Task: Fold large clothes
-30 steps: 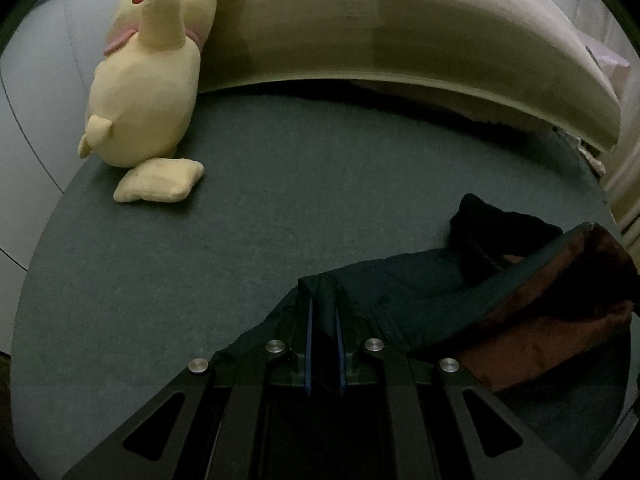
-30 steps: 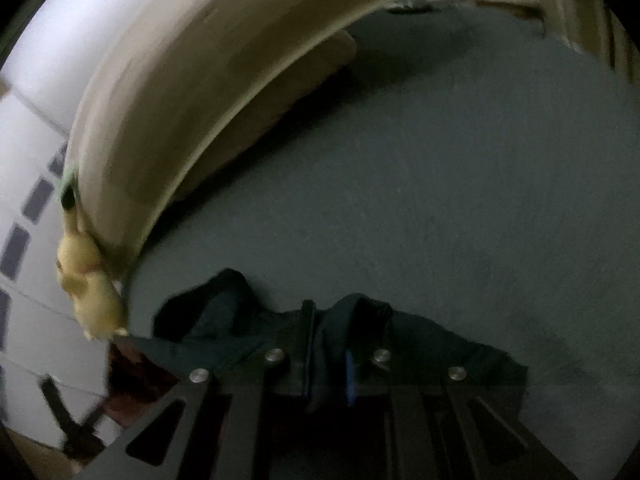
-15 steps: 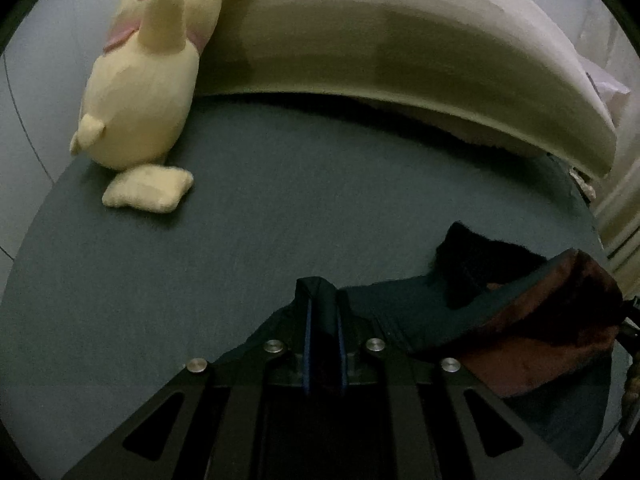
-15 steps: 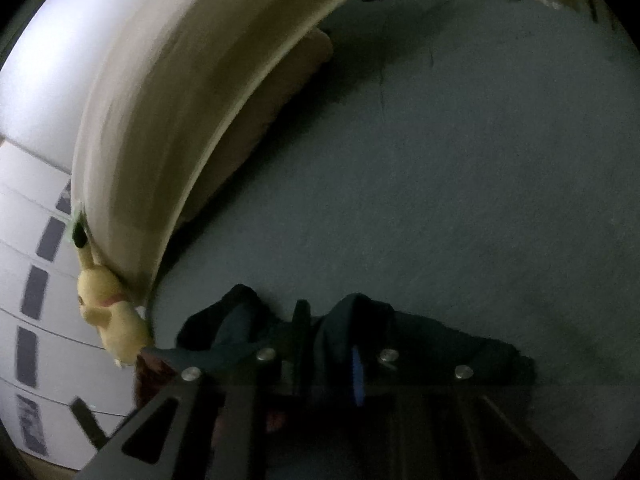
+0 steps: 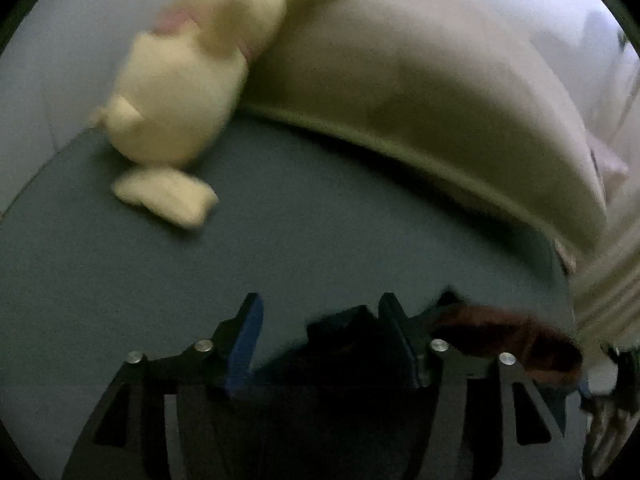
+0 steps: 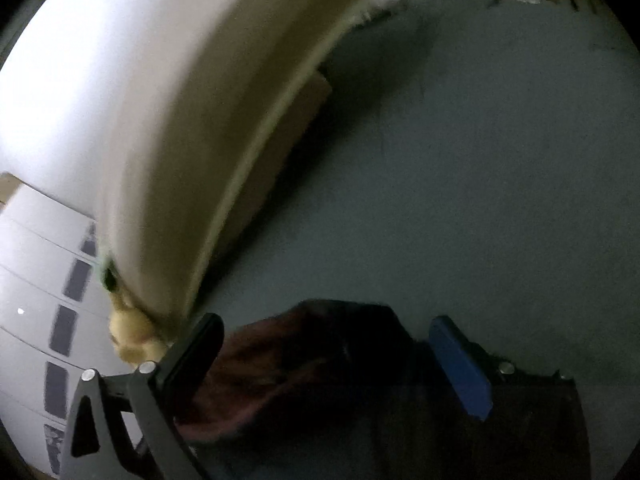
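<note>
Big grey bed (image 5: 320, 248) under you, the dark jacket (image 6: 320, 368) heaped on it. Your right gripper (image 6: 336, 344) has just sprung wide, jacket loose between its fingers. Your left gripper (image 5: 320, 320) has just parted too, jacket edge between, unpinched.

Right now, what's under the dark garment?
The dark garment lies on the grey-blue bed sheet, its brown lining turned up. Sheet shows all around it; anything beneath the folds is covered.
</note>
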{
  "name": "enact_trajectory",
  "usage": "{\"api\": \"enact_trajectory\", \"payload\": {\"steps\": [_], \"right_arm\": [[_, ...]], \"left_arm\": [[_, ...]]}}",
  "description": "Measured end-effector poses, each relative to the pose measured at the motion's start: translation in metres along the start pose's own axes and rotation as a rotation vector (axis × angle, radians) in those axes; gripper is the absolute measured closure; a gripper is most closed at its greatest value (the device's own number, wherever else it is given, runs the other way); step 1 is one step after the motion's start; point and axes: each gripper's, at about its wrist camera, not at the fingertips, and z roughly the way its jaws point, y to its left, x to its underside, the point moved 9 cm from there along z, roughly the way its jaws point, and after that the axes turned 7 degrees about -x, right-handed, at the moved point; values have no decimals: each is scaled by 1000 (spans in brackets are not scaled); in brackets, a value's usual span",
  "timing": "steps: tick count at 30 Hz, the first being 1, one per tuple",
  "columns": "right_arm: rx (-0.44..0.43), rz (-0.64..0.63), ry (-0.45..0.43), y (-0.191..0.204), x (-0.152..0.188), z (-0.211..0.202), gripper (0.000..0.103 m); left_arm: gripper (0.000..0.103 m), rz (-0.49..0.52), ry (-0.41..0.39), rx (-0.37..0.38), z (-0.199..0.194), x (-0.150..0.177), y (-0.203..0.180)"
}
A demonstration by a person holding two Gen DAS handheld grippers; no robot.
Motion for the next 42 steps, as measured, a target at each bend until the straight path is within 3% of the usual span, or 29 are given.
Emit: {"api": "enact_trajectory", "payload": {"steps": [3,6,13,19,20,21,22,23,26,31,36,37,39,40,42], "right_arm": [[29,-55,-21,4,-8,-15,0],[60,-141,6,1,-4,-17,0],[180,-374,164,-17,27,23,0],[194,-443,178,-15,22,55,1],[196,-439,183,-17,21,60,9],[198,-435,193,-17,22,64,18],[206,-436,217,-14,24,72,55],[214,-444,229,-13,23,75,87],[259,-515,170,9,18,69,91],[353,-483,233,-16,35,102,91],[372,-438,234,-23,41,108,86],[365,-426,228,-20,38,105,79],[387,-419,207,-18,33,100,48],[407,-416,194,-17,31,94,18],[412,-433,115,-2,22,73,17]], "left_arm": [[41,-24,-15,19,-11,-7,9],[39,63,-15,23,-11,1,6],[38,292,102,30,27,38,-26],[38,334,149,26,54,46,-46],[40,323,148,19,57,46,-47],[60,314,149,11,60,45,-48],[77,324,163,-21,66,46,-47],[84,334,175,-37,69,48,-47],[90,370,136,-90,68,48,-51],[90,423,127,-191,82,63,-55],[87,430,130,-213,88,64,-59],[85,439,121,-233,87,63,-61],[83,455,97,-247,76,65,-63],[78,458,83,-246,67,64,-63],[51,440,36,-263,46,56,-64]]}}
